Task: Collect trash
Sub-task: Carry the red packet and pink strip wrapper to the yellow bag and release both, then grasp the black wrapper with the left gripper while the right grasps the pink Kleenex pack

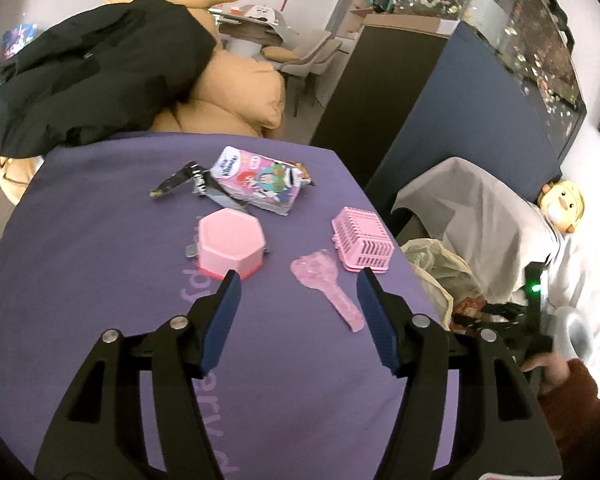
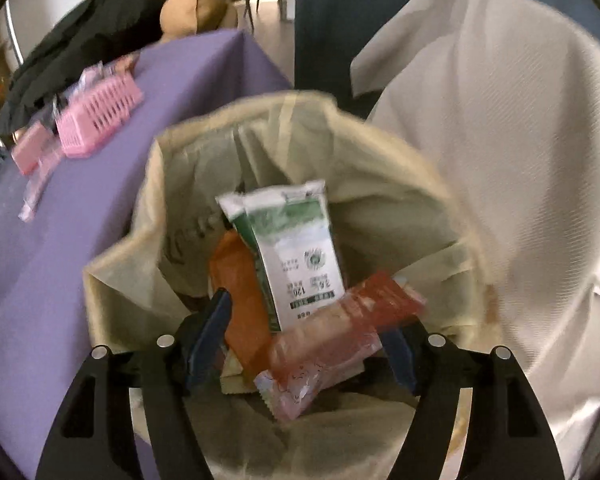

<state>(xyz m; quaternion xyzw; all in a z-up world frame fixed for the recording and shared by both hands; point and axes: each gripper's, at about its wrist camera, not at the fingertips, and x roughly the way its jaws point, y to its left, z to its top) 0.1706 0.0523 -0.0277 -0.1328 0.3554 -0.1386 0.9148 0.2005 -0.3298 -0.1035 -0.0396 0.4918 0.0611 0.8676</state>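
My left gripper (image 1: 298, 286) is open and empty above the purple table (image 1: 100, 280). Beyond it lie a pink cartoon-printed carton (image 1: 260, 180) and dark crumpled wrappers (image 1: 192, 186). My right gripper (image 2: 304, 320) is open over the beige trash bag (image 2: 380, 184). A red and clear wrapper (image 2: 332, 332) lies loose between its fingers, above the bag's contents. Inside the bag stand a green and white packet (image 2: 296, 252) and an orange wrapper (image 2: 240, 280). The bag also shows in the left wrist view (image 1: 440, 264), right of the table.
On the table sit a pink hexagonal box (image 1: 230, 242), a pink slatted basket (image 1: 362, 238) and a pink translucent scoop (image 1: 326, 288). A black jacket (image 1: 88, 68) lies on a tan sofa behind. A chair under white cloth (image 2: 500, 140) stands right of the bag.
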